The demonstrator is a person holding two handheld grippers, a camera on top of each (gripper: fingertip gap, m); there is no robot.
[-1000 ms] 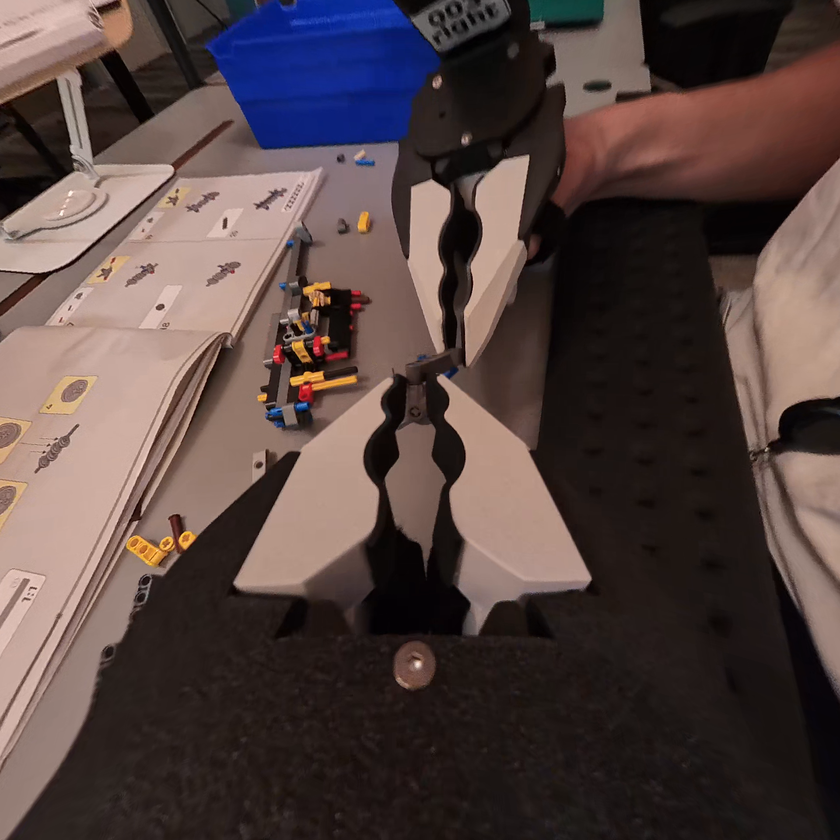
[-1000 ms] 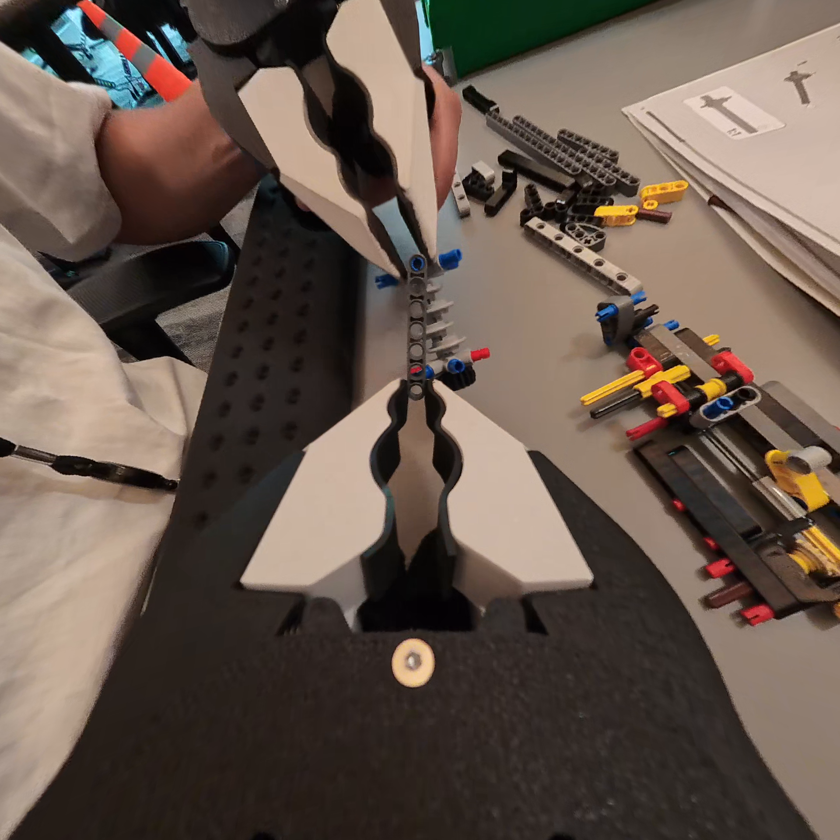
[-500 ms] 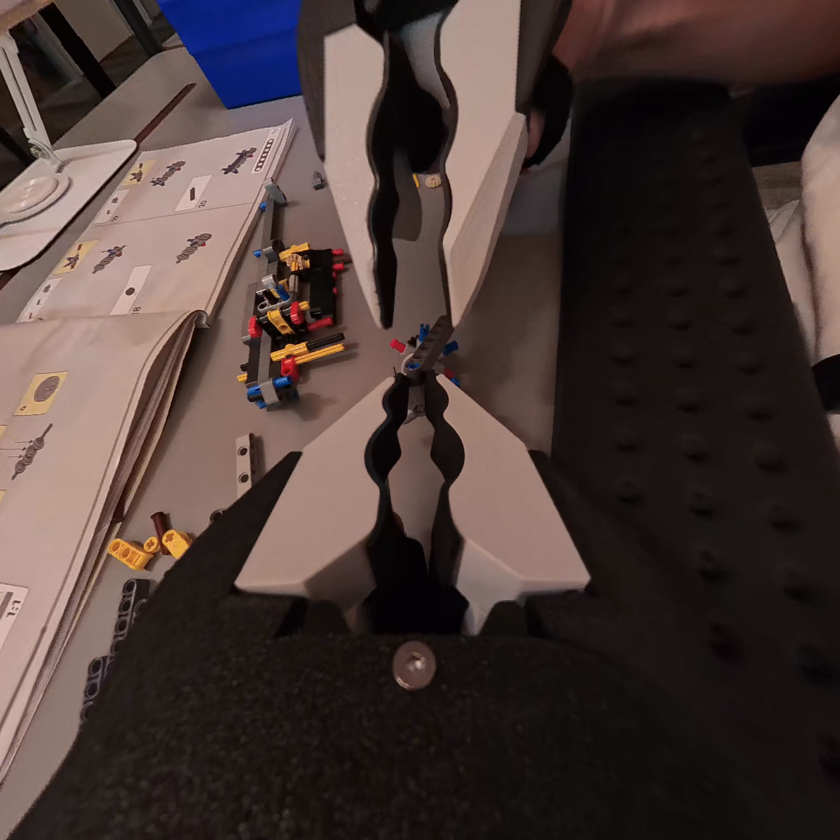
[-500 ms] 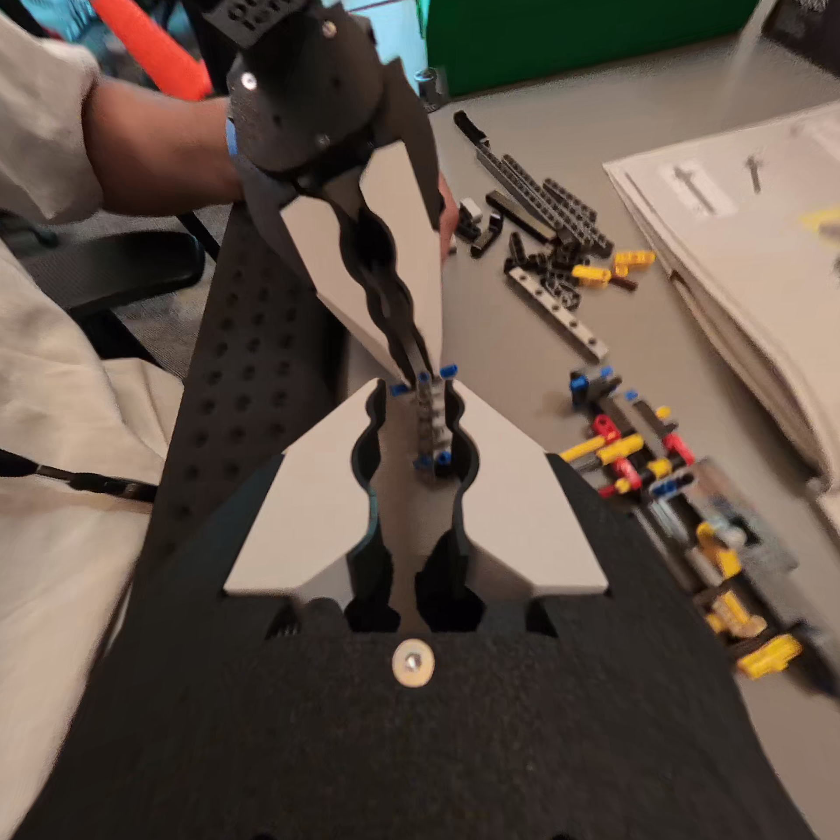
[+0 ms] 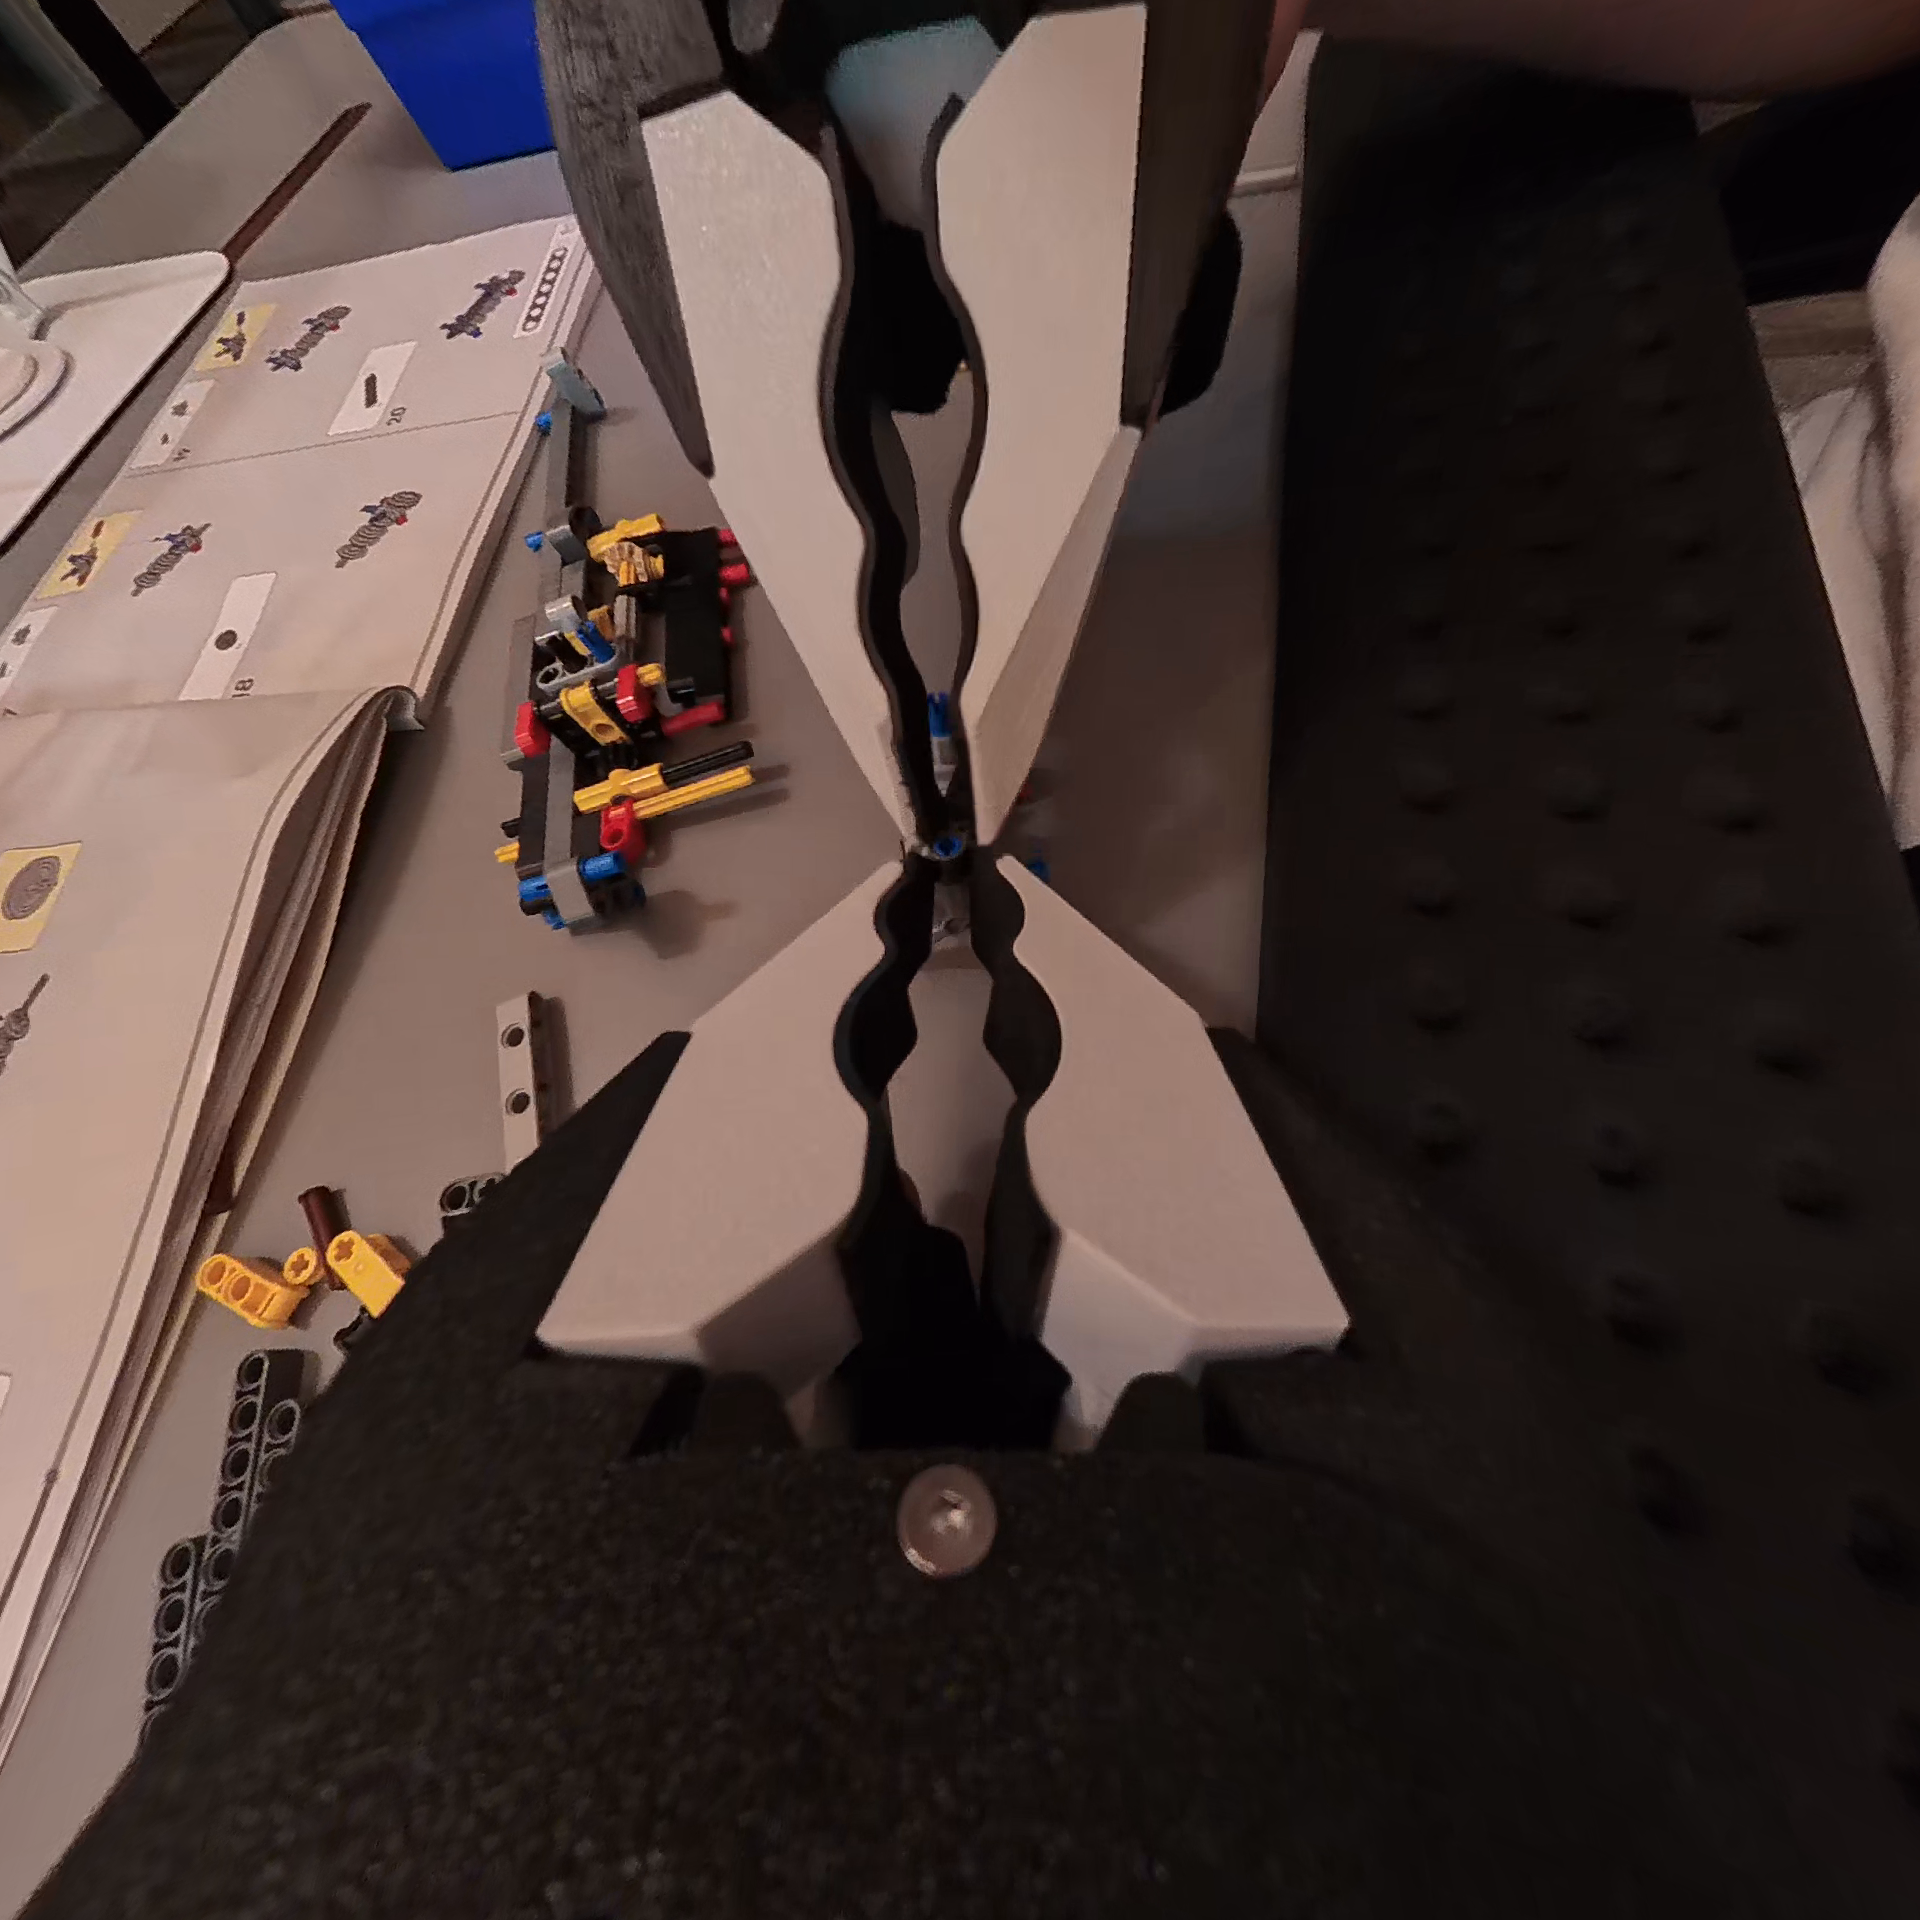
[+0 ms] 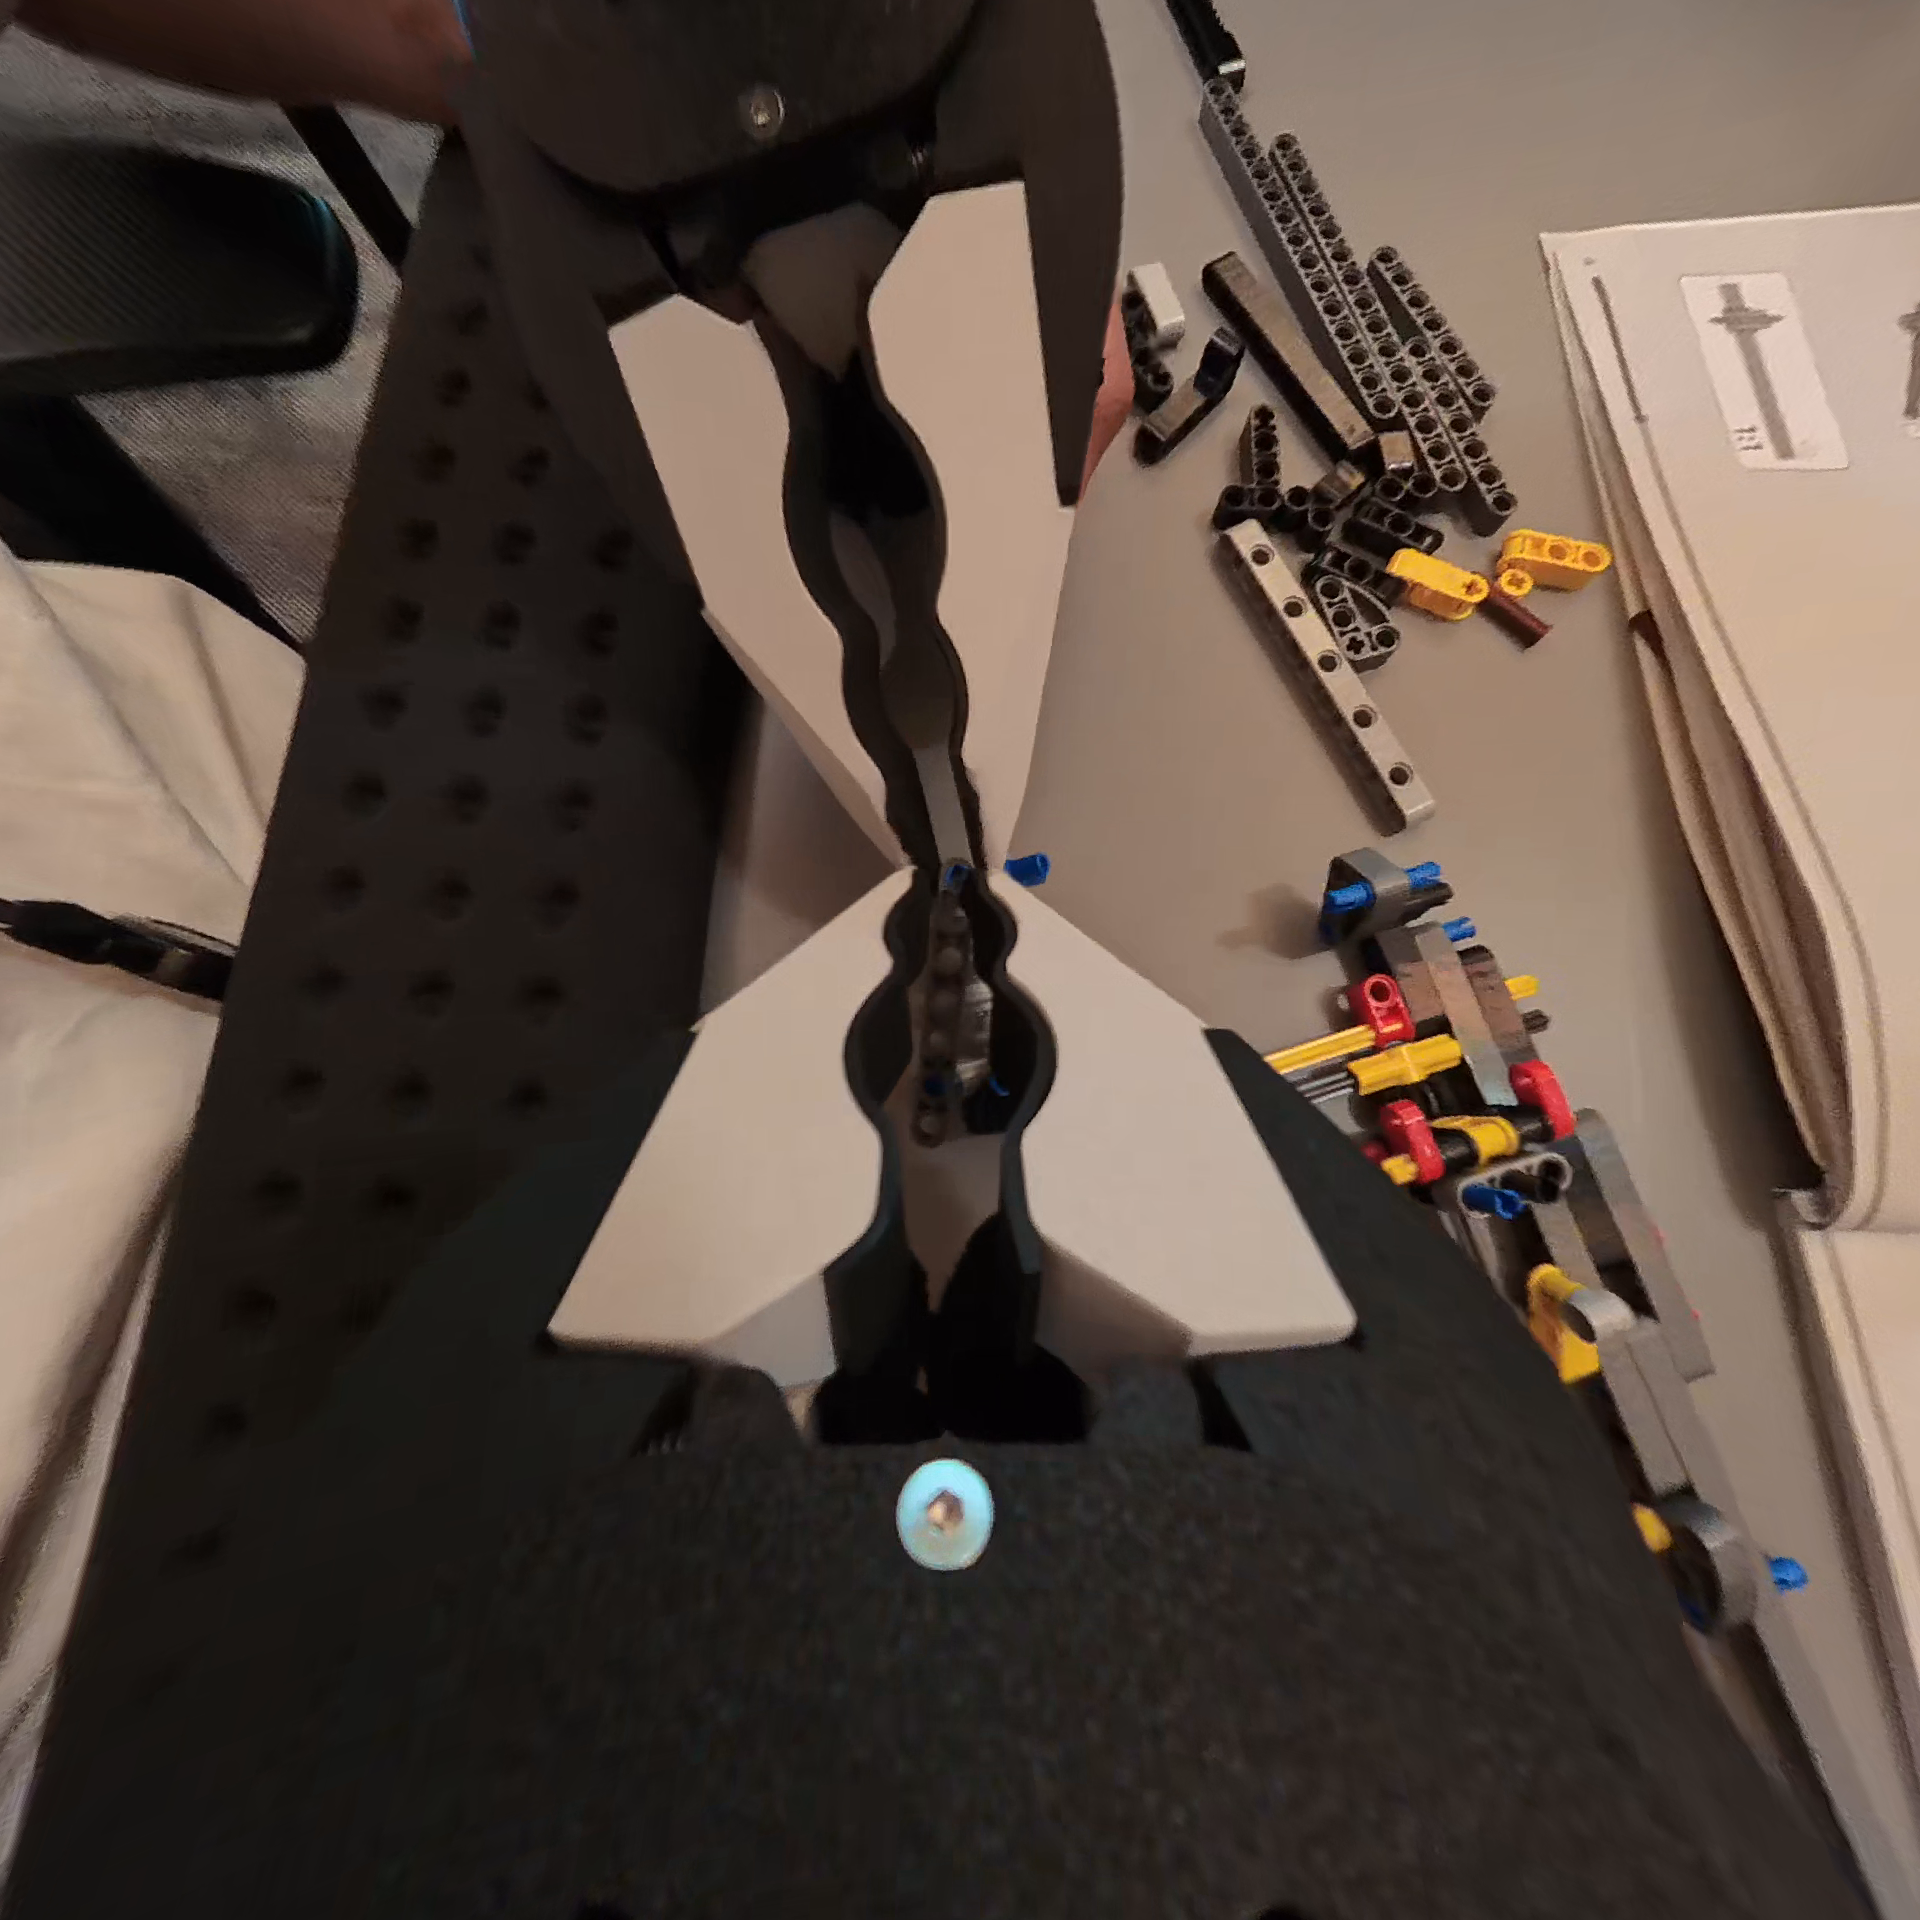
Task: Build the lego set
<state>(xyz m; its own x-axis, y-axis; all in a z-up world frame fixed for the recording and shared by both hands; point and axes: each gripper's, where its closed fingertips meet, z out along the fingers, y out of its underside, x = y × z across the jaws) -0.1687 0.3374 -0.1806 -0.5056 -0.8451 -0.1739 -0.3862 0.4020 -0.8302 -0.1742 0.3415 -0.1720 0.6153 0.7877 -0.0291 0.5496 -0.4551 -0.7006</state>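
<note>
The two claws meet tip to tip above the grey table (image 5: 1143, 644). The left claw (image 5: 940, 878) is clenched on one end of a small grey beam with blue pins (image 6: 948, 1013). The right claw (image 6: 951, 883) has its fingers drawn in along the rest of that beam, which lies between its pads, so it looks to be gripping it too, though blur makes the contact hard to judge.

The main risk, as I judge it, is the shared hold: if both claws pull or twist at different angles, the beam may bend out of line or a blue pin (image 6: 1027, 868) may pop off. If one lets go before the other has a firm hold, the piece drops to the table, perhaps onto the half-built model (image 5: 613, 717) just beside, knocking loose parts. The spare beams (image 6: 1351, 353) and open booklet (image 5: 208, 540) lie well apart.
</note>
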